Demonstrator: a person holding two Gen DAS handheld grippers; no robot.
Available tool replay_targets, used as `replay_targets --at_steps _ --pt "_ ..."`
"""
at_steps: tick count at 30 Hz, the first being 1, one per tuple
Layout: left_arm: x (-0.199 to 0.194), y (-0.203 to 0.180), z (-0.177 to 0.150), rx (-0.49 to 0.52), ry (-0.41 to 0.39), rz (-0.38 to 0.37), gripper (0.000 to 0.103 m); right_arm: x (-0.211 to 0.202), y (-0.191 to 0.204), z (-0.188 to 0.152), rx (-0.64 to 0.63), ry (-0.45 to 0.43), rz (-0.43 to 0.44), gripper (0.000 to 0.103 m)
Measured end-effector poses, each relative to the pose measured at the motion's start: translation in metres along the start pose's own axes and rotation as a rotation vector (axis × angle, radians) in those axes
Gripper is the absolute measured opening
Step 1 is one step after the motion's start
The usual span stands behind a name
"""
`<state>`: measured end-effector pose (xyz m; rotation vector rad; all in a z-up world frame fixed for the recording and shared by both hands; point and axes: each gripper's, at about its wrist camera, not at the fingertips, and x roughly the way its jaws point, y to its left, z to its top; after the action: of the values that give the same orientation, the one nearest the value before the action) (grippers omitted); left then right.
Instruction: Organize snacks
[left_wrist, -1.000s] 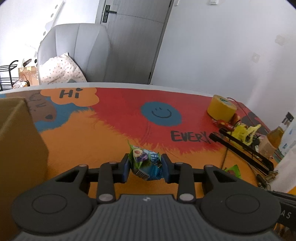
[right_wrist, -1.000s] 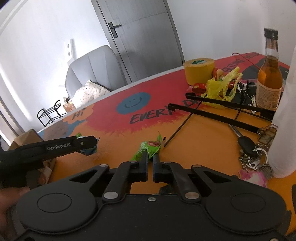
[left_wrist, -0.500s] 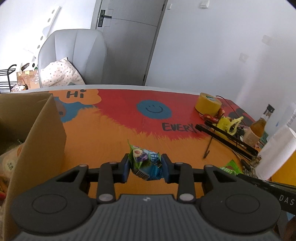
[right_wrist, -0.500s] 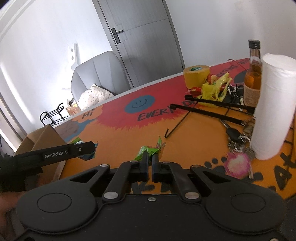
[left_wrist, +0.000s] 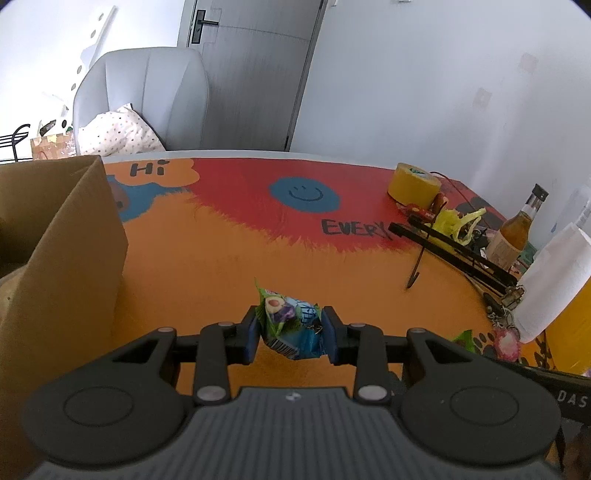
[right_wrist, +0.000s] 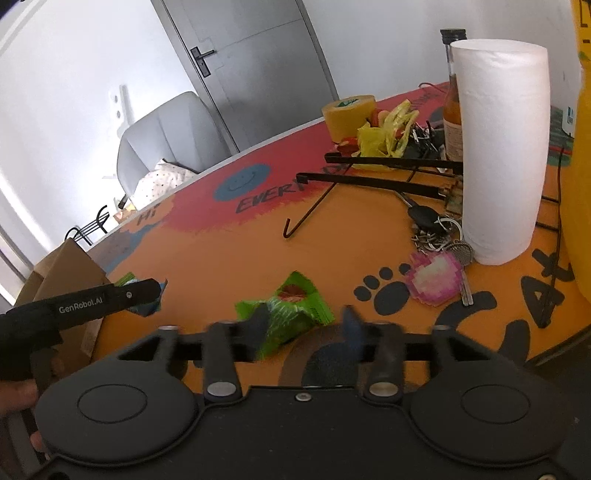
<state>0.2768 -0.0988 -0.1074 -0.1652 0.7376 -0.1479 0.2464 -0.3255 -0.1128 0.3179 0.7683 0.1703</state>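
Left claw (left_wrist: 290, 334) grips a blue snack (left_wrist: 291, 325) above the tabletop (left_wrist: 221, 266), beside the box (left_wrist: 62, 251). Right claw (right_wrist: 306, 328) is wide apart over a green snack (right_wrist: 291, 310) lying on the tabletop.

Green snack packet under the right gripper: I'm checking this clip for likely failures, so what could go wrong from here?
1. The right gripper is open over the green snack packet, which sits off-centre toward one finger; closing may pinch only a corner.
2. The left gripper holds the blue snack packet by its crinkled wrapper; it could slip before reaching the cardboard box.
3. The paper towel roll and keys stand close on the right; a wide swing might knock them.
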Motion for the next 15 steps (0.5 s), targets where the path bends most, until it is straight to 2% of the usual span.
replay_targets --at_steps 3,11,14,15 --pt "0.002 0.002 0.000 0.000 0.004 0.007 0.034 0.005 0.004 0.001 -0.006 -0.001 0.014 0.068" --pt "0.000 0.009 0.000 -0.004 0.004 0.023 0.034 0.025 0.016 0.001 -0.050 0.017 0.007 0.069" --pt "-0.002 0.012 0.000 -0.008 0.001 0.023 0.034 0.027 0.022 -0.001 -0.089 0.003 -0.019 0.066" --pt "-0.002 0.013 0.000 -0.008 -0.001 0.022 0.034 0.027 0.023 -0.001 -0.100 -0.001 -0.035 0.055"
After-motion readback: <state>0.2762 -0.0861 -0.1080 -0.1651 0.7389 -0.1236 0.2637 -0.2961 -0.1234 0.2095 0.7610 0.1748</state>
